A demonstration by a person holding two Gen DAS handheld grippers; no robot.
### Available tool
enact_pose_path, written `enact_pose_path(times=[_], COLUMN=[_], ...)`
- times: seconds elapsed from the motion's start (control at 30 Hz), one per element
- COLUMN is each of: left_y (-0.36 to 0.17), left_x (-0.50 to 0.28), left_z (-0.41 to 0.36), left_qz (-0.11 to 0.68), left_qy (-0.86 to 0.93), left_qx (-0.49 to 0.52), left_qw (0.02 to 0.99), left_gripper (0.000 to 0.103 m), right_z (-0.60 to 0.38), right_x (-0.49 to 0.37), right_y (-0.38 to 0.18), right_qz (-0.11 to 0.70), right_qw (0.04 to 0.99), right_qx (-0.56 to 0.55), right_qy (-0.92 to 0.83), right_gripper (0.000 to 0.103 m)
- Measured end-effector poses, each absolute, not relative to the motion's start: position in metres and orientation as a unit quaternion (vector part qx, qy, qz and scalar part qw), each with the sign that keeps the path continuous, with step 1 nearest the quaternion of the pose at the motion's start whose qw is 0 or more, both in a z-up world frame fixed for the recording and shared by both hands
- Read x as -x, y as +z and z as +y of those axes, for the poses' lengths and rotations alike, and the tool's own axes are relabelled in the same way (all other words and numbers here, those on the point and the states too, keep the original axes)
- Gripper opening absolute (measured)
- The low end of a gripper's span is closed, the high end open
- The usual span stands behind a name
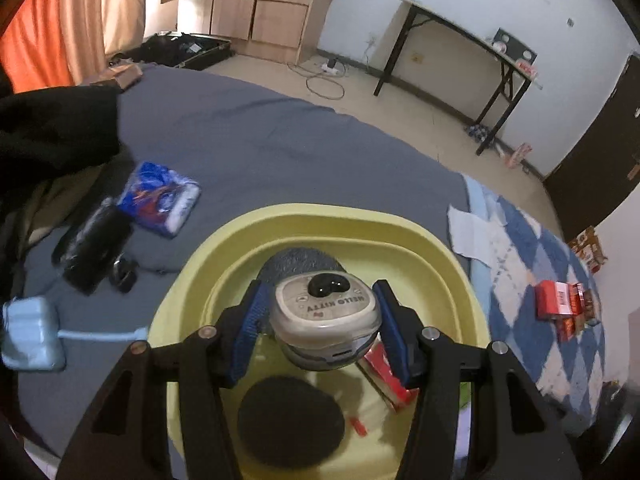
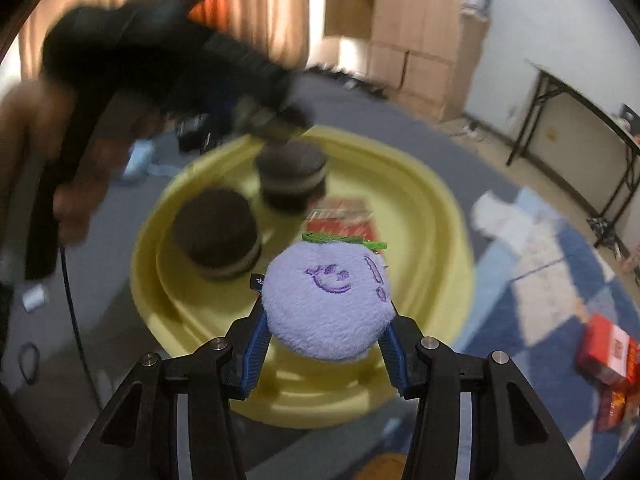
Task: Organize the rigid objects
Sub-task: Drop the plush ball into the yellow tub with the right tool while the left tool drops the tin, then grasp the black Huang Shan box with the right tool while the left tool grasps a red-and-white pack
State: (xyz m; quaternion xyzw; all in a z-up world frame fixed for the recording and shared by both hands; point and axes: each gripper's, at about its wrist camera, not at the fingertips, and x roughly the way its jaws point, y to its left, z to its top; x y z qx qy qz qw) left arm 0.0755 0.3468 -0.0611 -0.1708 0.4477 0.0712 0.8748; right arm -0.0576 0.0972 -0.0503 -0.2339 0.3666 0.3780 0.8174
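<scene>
Yellow basin [image 1: 436, 256] sits below both my tools: left tool [image 1: 320, 316] clamps a round case [image 1: 324, 312], right tool [image 2: 326, 340] squeezes a purple plush ball [image 2: 328, 300]; dropping either from this height could bounce it out onto the bed [image 1: 260, 144].

Place: a bedroom in a home.
Bed: a wide mattress under a grey sheet [image 1: 248, 140], with a blue and white checked blanket [image 1: 540, 280] at one side.
Window: orange and cream curtains [image 1: 52, 32] with daylight behind them.
Storage: a tall light-wood wardrobe [image 1: 260, 8] against the wall.
Furniture: a folding table [image 1: 460, 32] with black legs by the white wall.
Floor: a power strip [image 1: 332, 66] and a loose cable.
Door: dark [image 1: 592, 152], at the right.
</scene>
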Motion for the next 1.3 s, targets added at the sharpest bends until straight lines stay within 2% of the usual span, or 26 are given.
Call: enact_pose_path(times=[0.3, 0.37, 0.4, 0.43, 0.47, 0.53, 0.63, 0.77, 1.0, 1.3], left_y=[-0.078, -0.077, -0.077, -0.076, -0.075, -0.063, -0.04, -0.004, 0.033, 0.008], left_x=[-0.091, -0.091, -0.091, -0.091, -0.089, -0.082, -0.074, -0.062, -0.059, -0.091], left_z=[0.351, 0.354, 0.354, 0.353, 0.352, 0.351, 0.348, 0.337, 0.261, 0.095], left_qz=[0.442, 0.442, 0.444, 0.445, 0.442, 0.42, 0.393, 0.366, 0.363, 0.433], left_qy=[0.056, 0.056, 0.055, 0.053, 0.051, 0.05, 0.051, 0.033, -0.011, -0.1], left_qx=[0.166, 0.173, 0.173, 0.17, 0.168, 0.172, 0.182, 0.198, 0.164, 0.077], left_qw=[0.88, 0.878, 0.877, 0.878, 0.88, 0.89, 0.9, 0.909, 0.917, 0.892], left_gripper=[0.056, 0.056, 0.059, 0.067, 0.072, 0.089, 0.102, 0.103, 0.103, 0.103], right_z=[0.129, 0.133, 0.136, 0.137, 0.135, 0.131, 0.111, 0.064, -0.061, -0.227], right_x=[0.034, 0.033, 0.032, 0.032, 0.033, 0.035, 0.036, 0.036, 0.019, -0.005], right_y=[-0.092, -0.094, -0.094, -0.093, -0.091, -0.085, -0.069, -0.049, -0.033, -0.02], right_qz=[0.396, 0.392, 0.393, 0.394, 0.393, 0.385, 0.373, 0.356, 0.362, 0.376], right_qw=[0.801, 0.803, 0.802, 0.802, 0.804, 0.813, 0.831, 0.861, 0.9, 0.922], right_qx=[0.249, 0.248, 0.246, 0.242, 0.236, 0.219, 0.186, 0.15, 0.099, -0.031], right_qy=[0.373, 0.375, 0.376, 0.378, 0.379, 0.377, 0.368, 0.332, 0.221, 0.089], right_gripper=[0.05, 0.055, 0.056, 0.062, 0.074, 0.086, 0.094, 0.1, 0.102, 0.102])
